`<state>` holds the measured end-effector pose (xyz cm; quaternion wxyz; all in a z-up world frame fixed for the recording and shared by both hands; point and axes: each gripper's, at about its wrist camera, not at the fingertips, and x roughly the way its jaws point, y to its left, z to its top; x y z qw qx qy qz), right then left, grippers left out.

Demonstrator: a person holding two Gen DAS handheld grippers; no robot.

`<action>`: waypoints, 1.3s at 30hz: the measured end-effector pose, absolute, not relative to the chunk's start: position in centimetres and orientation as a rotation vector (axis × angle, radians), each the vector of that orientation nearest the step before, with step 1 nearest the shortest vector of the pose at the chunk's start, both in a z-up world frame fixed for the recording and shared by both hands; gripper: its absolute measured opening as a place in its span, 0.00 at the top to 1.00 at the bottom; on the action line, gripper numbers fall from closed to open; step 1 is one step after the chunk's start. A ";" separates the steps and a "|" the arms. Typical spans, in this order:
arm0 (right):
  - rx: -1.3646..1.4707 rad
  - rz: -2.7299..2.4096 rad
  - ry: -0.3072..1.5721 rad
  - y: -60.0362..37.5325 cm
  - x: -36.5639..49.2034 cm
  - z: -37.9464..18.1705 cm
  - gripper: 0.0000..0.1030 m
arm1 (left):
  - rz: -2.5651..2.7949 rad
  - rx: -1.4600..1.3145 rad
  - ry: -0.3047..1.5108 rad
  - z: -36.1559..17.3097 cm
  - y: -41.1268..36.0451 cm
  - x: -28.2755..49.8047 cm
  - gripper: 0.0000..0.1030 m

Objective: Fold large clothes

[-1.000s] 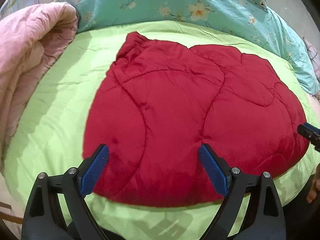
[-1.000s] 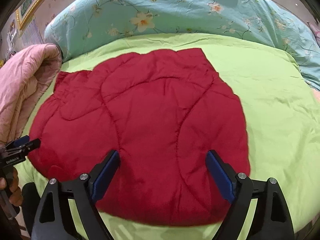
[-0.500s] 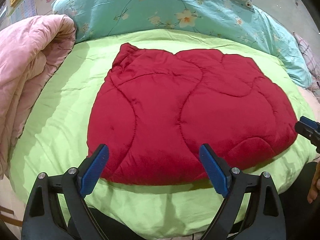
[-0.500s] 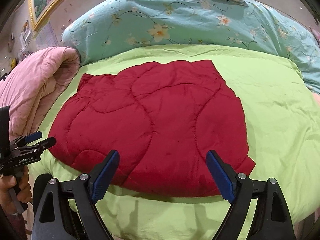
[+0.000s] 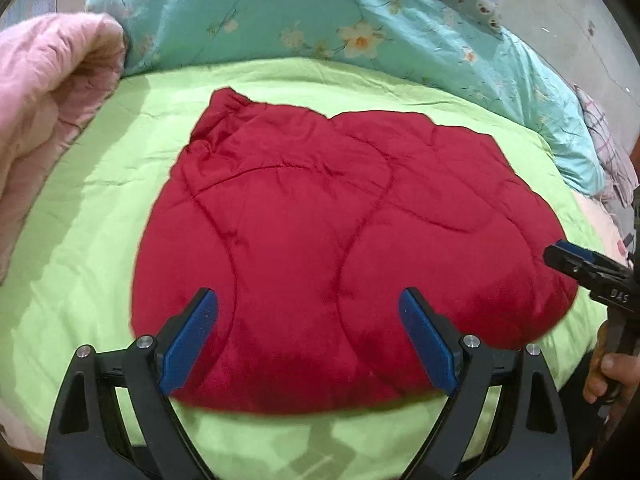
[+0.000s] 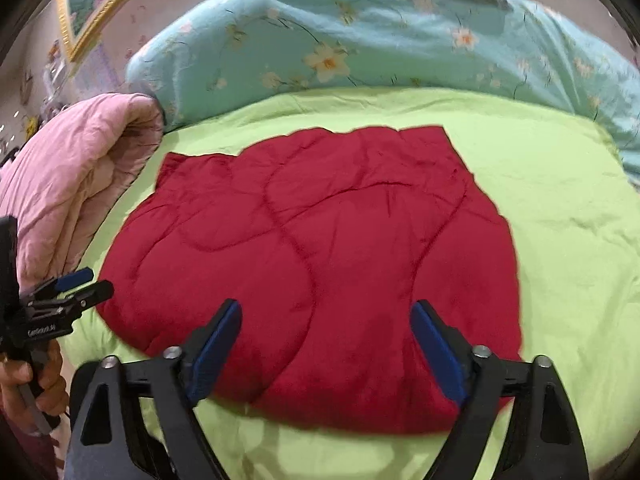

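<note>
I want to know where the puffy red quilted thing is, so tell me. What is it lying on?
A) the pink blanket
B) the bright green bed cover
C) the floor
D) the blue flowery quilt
B: the puffy red quilted garment lies flat on the bright green bed cover, with green showing all around its edges; neither open gripper touches it.

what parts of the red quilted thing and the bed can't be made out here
- Red quilted garment: near hem hidden behind the left gripper fingers, left wrist view; its type and any layers underneath are unclear.
- Same hem behind the right gripper, right wrist view, and motion-blurred.
- Green bedspread: front edge cut off by both frames.
</note>
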<state>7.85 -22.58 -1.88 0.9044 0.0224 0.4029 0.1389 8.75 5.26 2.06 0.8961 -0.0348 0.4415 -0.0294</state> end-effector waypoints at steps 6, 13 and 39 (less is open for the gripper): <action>-0.011 0.235 0.887 -21.7 13.3 -4.1 0.22 | -0.053 -0.089 0.973 -0.2 5.2 12.5 0.10; -0.021 0.206 0.905 -21.7 16.4 -5.3 0.20 | -0.045 -0.103 0.996 -1.4 5.5 15.1 0.08; 0.022 0.298 0.871 -22.8 4.1 -2.4 0.19 | -0.032 -0.066 1.008 1.0 5.5 6.1 0.03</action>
